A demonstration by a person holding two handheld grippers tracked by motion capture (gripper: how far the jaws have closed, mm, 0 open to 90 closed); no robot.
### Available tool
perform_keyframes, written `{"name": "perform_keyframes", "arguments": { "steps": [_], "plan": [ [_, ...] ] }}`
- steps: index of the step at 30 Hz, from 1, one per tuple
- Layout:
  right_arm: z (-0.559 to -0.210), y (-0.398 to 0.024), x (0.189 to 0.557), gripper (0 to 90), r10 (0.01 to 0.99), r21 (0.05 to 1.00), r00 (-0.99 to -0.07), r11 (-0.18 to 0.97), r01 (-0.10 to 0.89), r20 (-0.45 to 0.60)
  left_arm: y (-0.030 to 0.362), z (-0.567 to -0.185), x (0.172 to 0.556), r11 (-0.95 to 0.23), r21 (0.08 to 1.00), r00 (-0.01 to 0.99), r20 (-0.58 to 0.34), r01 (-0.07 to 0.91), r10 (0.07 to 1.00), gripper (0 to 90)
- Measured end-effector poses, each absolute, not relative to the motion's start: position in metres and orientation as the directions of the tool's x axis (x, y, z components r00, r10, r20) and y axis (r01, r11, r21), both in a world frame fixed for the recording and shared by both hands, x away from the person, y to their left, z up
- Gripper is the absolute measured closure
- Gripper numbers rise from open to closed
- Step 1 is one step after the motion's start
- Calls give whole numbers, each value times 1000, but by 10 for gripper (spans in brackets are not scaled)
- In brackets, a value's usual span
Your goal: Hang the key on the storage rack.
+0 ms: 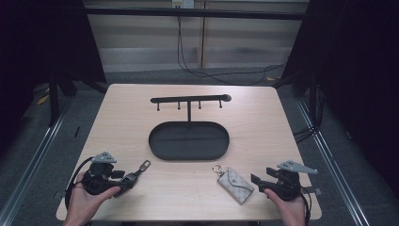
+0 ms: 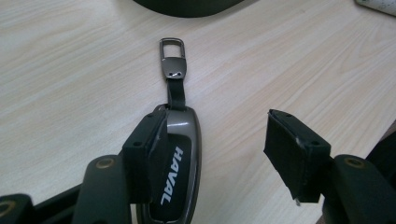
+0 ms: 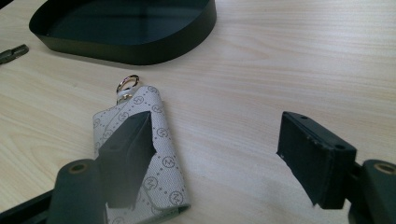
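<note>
Pale wood table (image 1: 141, 117) in the high view, we see a black oval tray (image 1: 189, 140) at centre with a T-shaped hook rack (image 1: 190, 100) rising behind it. Left gripper (image 1: 123, 179) sits near the front left edge, held by the left hand (image 1: 89, 200); a dark key fob (image 1: 136, 172) lies at its jaws, clip pointing toward the tray. Right gripper (image 1: 256, 180) sits front right in the right hand (image 1: 287, 207), with a grey patterned key pouch (image 1: 235, 184) just beside its jaws, ring end toward the tray.

Left gripper view: we see the jaws spread, nothing pinched. The key fob (image 2: 180, 163), lettered HAVAL, lies flat on the table by the left-hand jaw, partly under it; we cannot tell if that pad touches it. The other jaw stands well apart. Its strap and metal clip (image 2: 173, 58) stretch toward the tray's edge (image 2: 187, 7).

Right gripper view: jaws spread, gripping nothing. The key pouch (image 3: 161, 154) lies flat on the wood, partly behind the left-hand jaw, gold ring (image 3: 127, 83) pointing at the tray (image 3: 140, 49). The right-hand jaw is over bare table, well clear of the pouch.
</note>
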State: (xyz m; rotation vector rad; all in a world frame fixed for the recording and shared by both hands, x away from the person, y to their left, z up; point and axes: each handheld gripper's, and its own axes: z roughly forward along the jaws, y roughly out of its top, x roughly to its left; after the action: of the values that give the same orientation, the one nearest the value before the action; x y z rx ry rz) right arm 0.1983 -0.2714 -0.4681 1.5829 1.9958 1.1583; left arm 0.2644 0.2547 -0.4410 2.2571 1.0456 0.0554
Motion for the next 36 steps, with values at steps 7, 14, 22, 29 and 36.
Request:
{"name": "perform_keyframes", "arguments": {
  "steps": [7, 14, 22, 29, 36],
  "plan": [
    [-468, -273, 198, 264, 922, 765, -314, 30, 643, 228, 252, -439, 271, -479, 543, 663, -210, 690, 718, 411],
    [-468, -271, 199, 262, 922, 758, -318, 42, 651, 221, 245, -436, 279, -526, 528, 690, -170, 667, 704, 416],
    [-469, -272, 199, 264, 923, 753, -314, 43, 656, 221, 229, -435, 292, -587, 499, 728, -139, 637, 672, 444],
    [-469, -272, 199, 261, 923, 753, -314, 42, 657, 223, 218, -431, 308, -594, 481, 723, -130, 645, 679, 528],
    [-470, -271, 199, 259, 922, 752, -319, 47, 657, 221, 209, -428, 321, -612, 428, 716, -132, 665, 686, 571]
  ]
}}
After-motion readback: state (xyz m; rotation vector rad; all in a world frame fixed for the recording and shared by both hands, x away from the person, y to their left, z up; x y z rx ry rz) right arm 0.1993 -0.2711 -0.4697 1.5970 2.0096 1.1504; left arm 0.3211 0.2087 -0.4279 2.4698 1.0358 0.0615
